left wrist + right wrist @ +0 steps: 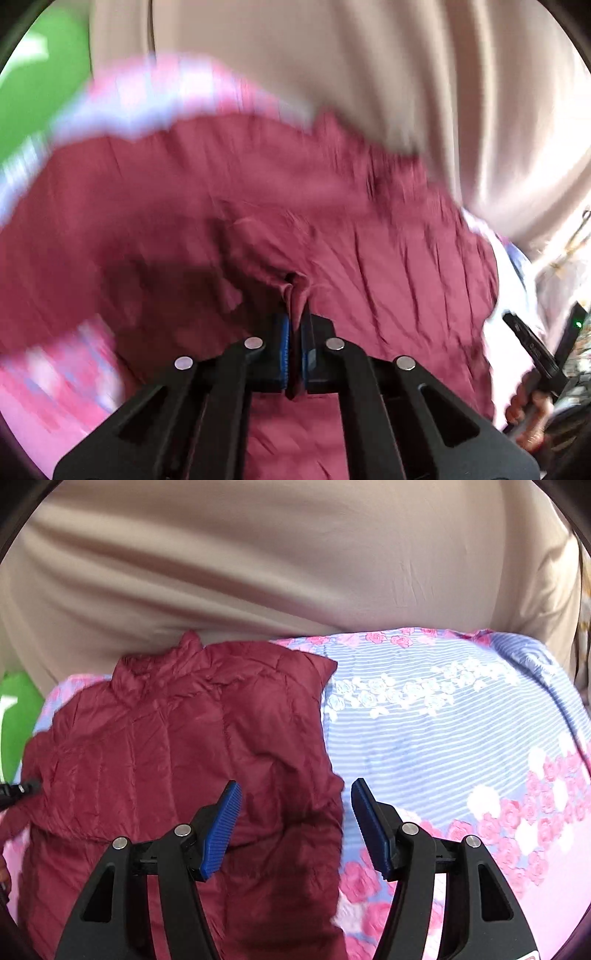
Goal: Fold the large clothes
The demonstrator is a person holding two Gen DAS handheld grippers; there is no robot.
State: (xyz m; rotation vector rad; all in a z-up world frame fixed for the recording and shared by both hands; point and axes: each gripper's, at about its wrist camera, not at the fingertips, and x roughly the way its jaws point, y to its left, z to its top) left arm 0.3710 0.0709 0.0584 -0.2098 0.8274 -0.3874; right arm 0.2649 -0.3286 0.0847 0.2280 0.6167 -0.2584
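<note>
A dark red quilted jacket point(177, 746) lies on a floral sheet, its collar toward the far side. In the left wrist view the jacket point(258, 206) fills the frame, blurred. My left gripper point(295, 332) is shut on a pinched fold of the jacket fabric between its blue pads. My right gripper point(295, 812) is open and empty, hovering over the jacket's right edge, with one finger over the jacket and the other over the sheet. The left gripper's tip point(22, 788) shows at the jacket's left side in the right wrist view.
The pink and blue floral sheet point(461, 738) covers the surface to the right of the jacket. A beige fabric point(295, 561) rises behind it. A green surface point(18, 716) shows at the far left. The right tool and a hand point(532, 406) show at the right edge.
</note>
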